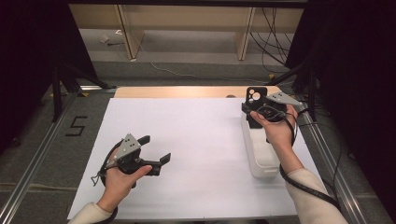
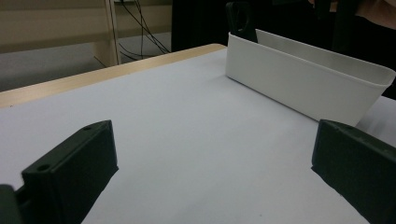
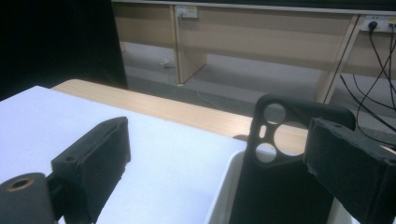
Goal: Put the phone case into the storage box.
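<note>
A black phone case [image 1: 256,95] with round camera cut-outs stands upright at the far end of a long white bin [image 1: 262,161] on the table's right side. My right gripper [image 1: 254,112] hovers over that end, open. In the right gripper view the case [image 3: 280,186] rises between the jaws, close against the right-hand jaw, with the gripper [image 3: 217,154] spread wide around it. My left gripper [image 1: 156,148] is held low over the white sheet at the left, open and holding nothing. The left gripper view looks between its jaws [image 2: 215,163] at the bin [image 2: 299,79] and the case [image 2: 240,21] behind it.
A white sheet [image 1: 196,135] covers the table, with a strip of bare wood [image 1: 187,91] along the far edge. Metal rails run along both sides. Cables lie on the floor beyond the table, by wooden furniture legs.
</note>
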Demonstrator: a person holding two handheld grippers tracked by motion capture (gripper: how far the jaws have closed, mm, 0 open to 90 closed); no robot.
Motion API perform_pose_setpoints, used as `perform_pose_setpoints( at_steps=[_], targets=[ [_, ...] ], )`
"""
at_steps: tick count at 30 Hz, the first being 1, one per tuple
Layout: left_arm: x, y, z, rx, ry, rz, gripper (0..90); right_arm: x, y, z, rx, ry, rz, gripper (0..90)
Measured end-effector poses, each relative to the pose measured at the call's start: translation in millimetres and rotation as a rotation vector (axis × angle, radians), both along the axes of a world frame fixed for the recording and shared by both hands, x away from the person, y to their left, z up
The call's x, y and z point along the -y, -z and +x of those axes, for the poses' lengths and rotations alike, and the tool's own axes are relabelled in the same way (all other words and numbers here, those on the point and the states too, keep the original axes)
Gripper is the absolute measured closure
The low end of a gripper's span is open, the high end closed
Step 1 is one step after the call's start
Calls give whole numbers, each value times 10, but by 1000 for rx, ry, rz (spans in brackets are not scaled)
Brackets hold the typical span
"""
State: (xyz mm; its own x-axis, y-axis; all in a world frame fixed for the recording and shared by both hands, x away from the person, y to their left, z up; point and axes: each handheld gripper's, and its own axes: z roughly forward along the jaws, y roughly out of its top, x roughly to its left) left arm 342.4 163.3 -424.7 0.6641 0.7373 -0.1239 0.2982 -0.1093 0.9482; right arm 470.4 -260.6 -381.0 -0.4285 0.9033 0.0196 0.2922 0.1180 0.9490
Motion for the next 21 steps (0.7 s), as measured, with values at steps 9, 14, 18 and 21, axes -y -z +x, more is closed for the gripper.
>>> perform_pose_setpoints(
  at_steps=[9,14,18,21],
  targets=[
    [0,0,0,0,-3,2,0,-54,-14,-87,4,-30,0,89],
    [-2,-1,0,0,-3,2,0,-93,-24,-145,3,-52,6,93],
    [-3,-5,-3,1,-4,2,0,-125,-23,-180,4,-66,6,94],
    [-5,-7,-5,2,-8,-1,0,-144,-22,-206,3,-75,7,94]
  ],
)
